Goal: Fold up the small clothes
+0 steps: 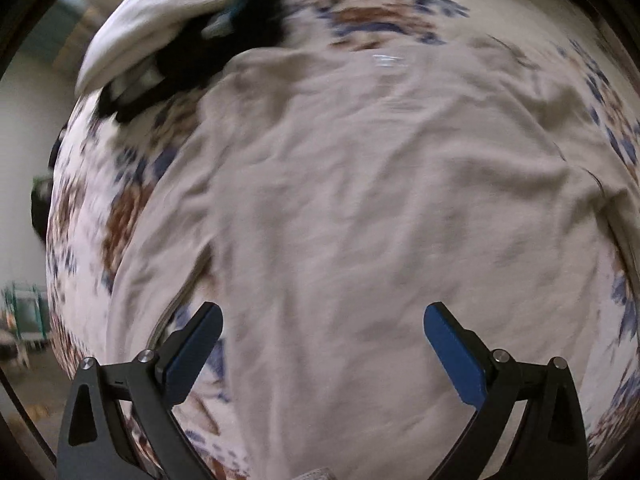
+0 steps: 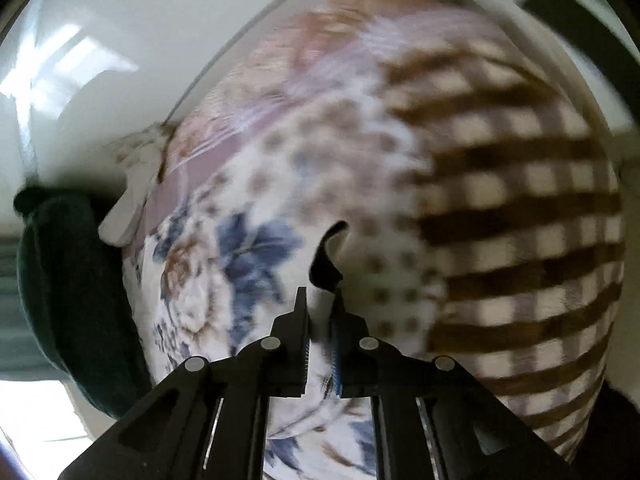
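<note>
Left wrist view looks down on a beige garment (image 1: pixel 360 200) spread mostly flat over a floral bedcover (image 1: pixel 132 200), with wrinkles running through its middle. The left claw (image 1: pixel 323 332) hangs above the garment's near part with its blue-padded fingers (image 1: pixel 452 352) spread wide and nothing between them. The cloth stretches away from this claw, its long axis running roughly straight ahead toward a white and dark pile of other clothes (image 1: pixel 180 48) at the far left of the bed. One side edge of the garment lies just beside the left finger, where the floral print shows through.

Right wrist view is badly blurred. The right claw (image 2: pixel 320 320) has its fingers drawn nearly together, and pale printed fabric seems to run through the narrow gap, though whether it is truly pinched I cannot tell. A small dark shape juts up just past the tips; its nature is unclear. Beyond lie the floral bedcover (image 2: pixel 240 256) and a brown checked cloth (image 2: pixel 520 200), with a dark green object (image 2: pixel 68 280) at the left. The beige garment does not show here.

Judging by this, the left claw is the nearer one, and the coming grasp depends on reaching sideways to the edge beside its left finger.
</note>
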`<state>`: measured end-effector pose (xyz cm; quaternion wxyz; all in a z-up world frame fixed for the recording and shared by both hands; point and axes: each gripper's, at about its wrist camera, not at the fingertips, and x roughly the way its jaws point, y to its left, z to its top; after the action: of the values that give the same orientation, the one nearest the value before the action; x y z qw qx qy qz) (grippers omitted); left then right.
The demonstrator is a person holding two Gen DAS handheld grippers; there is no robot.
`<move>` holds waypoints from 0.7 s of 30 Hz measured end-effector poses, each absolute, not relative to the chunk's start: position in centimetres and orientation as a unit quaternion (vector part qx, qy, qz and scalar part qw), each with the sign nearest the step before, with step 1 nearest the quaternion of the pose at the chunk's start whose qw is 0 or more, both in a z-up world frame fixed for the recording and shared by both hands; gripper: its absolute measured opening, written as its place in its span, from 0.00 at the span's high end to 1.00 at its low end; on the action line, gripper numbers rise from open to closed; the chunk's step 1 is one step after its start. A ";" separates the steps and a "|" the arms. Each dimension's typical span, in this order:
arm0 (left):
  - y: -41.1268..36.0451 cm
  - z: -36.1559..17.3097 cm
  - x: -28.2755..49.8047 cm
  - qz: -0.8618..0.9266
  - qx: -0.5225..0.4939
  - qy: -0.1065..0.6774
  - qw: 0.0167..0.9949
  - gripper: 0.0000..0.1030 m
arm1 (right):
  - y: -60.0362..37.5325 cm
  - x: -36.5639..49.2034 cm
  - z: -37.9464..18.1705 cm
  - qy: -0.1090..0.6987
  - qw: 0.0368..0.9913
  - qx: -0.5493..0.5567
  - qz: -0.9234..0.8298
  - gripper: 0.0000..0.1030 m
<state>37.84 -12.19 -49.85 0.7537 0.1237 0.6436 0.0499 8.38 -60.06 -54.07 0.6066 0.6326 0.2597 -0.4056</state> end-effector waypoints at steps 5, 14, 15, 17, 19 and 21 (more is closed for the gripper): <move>-6.0 -48.5 36.0 0.101 0.063 0.642 0.757 0.00 | -56.8 16.4 -45.8 0.333 0.716 0.507 -0.345 0.91; 7.5 -47.2 30.8 0.209 -0.033 0.638 0.740 0.00 | -32.0 37.2 -40.1 0.477 0.828 0.282 -0.082 0.91; 8.7 -47.3 30.1 0.220 -0.039 0.638 0.737 0.00 | -28.0 39.1 -41.0 0.497 0.828 0.253 -0.052 0.91; 11.5 -47.9 28.6 0.241 -0.053 0.643 0.725 0.00 | -21.5 41.7 -42.8 0.524 0.826 0.207 -0.014 0.91; 13.6 -48.5 27.3 0.260 -0.063 0.646 0.715 0.00 | -14.9 43.4 -45.3 0.548 0.822 0.153 0.016 0.91; 15.4 -49.0 26.1 0.276 -0.072 0.647 0.707 0.00 | -9.9 44.9 -47.4 0.566 0.816 0.115 0.036 0.92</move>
<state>26.15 15.40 -49.02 0.7073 -0.0716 0.6470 0.2755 44.86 -9.89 -47.41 0.8156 0.1148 0.5660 0.0363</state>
